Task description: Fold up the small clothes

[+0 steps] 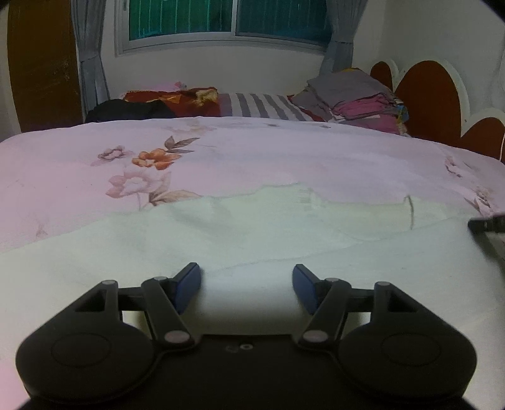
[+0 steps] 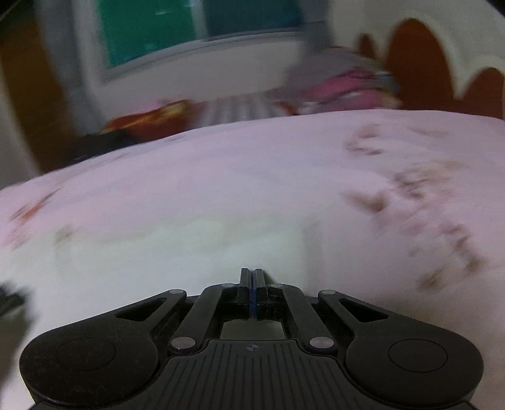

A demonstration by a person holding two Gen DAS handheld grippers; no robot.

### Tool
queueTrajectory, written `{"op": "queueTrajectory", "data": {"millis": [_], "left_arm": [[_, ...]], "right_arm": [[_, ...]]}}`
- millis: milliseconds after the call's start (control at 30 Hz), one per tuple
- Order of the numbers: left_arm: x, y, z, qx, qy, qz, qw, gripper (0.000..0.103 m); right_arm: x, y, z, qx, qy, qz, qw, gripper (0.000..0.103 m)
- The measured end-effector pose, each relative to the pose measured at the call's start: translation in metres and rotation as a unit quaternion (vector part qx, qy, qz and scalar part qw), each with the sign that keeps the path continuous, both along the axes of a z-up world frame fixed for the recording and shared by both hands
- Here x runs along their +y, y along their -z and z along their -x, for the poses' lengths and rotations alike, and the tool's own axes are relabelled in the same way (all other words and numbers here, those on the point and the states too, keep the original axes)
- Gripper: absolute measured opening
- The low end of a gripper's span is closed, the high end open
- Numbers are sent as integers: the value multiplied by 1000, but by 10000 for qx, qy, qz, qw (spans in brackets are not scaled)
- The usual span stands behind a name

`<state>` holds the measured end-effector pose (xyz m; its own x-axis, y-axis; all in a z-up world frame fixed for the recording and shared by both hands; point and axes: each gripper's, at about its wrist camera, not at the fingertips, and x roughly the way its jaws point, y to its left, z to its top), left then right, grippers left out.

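The pale garment (image 1: 258, 239) is lying spread flat on the bed, on top of the pink floral bedsheet (image 1: 284, 157). In the left wrist view it is filling the near and middle part of the bed surface, with its far edge running unevenly across the sheet just below the printed orange flower (image 1: 154, 159).

The left gripper (image 1: 246, 285) is hovering over the near part of the garment. Its fingers (image 1: 189, 284) are standing open, with the blue pads well apart. Nothing is sitting between the pads; only the pale cloth is showing behind the gap. At the right edge of the same view, a dark piece of the other tool is showing over the garment's right side.

The right gripper (image 2: 251, 277) is pointing across the same garment (image 2: 221, 246). Its fingers (image 2: 244, 280) are standing fully closed, pad against pad. No cloth is visibly showing between them, so whether they are pinching any fabric cannot be told. The right wrist view is blurring heavily.

At the far end of the bed, a stack of folded clothes (image 1: 356, 97) in grey and pink is resting near the brown and white headboard (image 1: 432, 91). A striped cloth (image 1: 265, 105) is lying beside the stack, with a red patterned cloth (image 1: 176, 97) and a dark garment (image 1: 126, 110) further left. A window (image 1: 227, 22) with grey curtains is standing behind the bed.
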<state>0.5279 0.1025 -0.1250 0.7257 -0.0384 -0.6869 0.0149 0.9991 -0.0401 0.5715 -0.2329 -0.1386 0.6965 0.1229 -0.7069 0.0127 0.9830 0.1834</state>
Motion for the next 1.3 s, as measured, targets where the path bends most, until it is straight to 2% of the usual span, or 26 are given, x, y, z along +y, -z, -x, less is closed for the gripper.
{"op": "queueTrajectory", "data": {"millis": [100,200,267,333,433,467,533,600,633,667,733,800,900,967,1033,1133,1167,1233,1267,1300], "left_arm": [[1,1,-2,3,-22,-24,10000,66],[-1,-3,0,15,-26,-62,10000,63],[0,-11,9,-97,-76,-87,9999,59],[1,-16,19,-168,-66,34,9998,59],[-3,-4,20,115,59,-67,9999,60],[-3,-2,21,66,61,-64,9999,61],[-3,-10,21,81,-23,-25,10000,56],[-4,-20,30,-159,-25,25,9999,58],[-4,-22,35,-193,-12,67,9998,58],[-5,-19,36,-112,12,106,9999,58],[-6,-4,34,207,36,111,9997,59],[-10,-5,38,112,46,-33,9999,60],[-10,-12,45,-51,-41,24,10000,65],[-8,-3,44,110,-13,33,9999,65],[-6,-3,45,49,30,71,10000,66],[3,-10,50,57,-31,226,9997,66],[7,-12,53,23,-113,250,9996,69],[24,-19,68,-187,-354,366,9985,84],[34,-21,76,-294,-512,401,9974,93],[45,-24,85,-377,-688,397,9961,96]], "right_arm": [[-14,1,-26,126,136,-77,9998,0],[-8,-1,-27,165,8,177,9997,0],[-4,-4,-18,203,-51,288,9994,0],[-2,-9,-1,282,-51,250,9993,0],[1,-13,29,269,-201,146,9993,0],[6,-8,34,361,-273,218,9987,0],[8,-5,40,275,-246,274,9989,0],[9,-14,42,365,-188,299,9987,0],[9,-20,48,272,-193,241,9992,0],[10,-23,55,203,-206,248,9993,0],[12,-15,63,401,-222,339,9984,0],[12,-5,69,341,-224,386,9984,0],[15,-20,71,282,-179,375,9987,0],[17,-26,78,176,-184,376,9990,0],[16,-14,77,501,-186,337,9980,0],[18,-11,80,509,-153,313,9981,0],[18,-14,79,568,-117,272,9979,0],[13,-23,80,523,-1,-30,9986,0],[9,-30,84,347,32,-286,9990,0],[8,-36,88,215,21,-428,9989,26]]}}
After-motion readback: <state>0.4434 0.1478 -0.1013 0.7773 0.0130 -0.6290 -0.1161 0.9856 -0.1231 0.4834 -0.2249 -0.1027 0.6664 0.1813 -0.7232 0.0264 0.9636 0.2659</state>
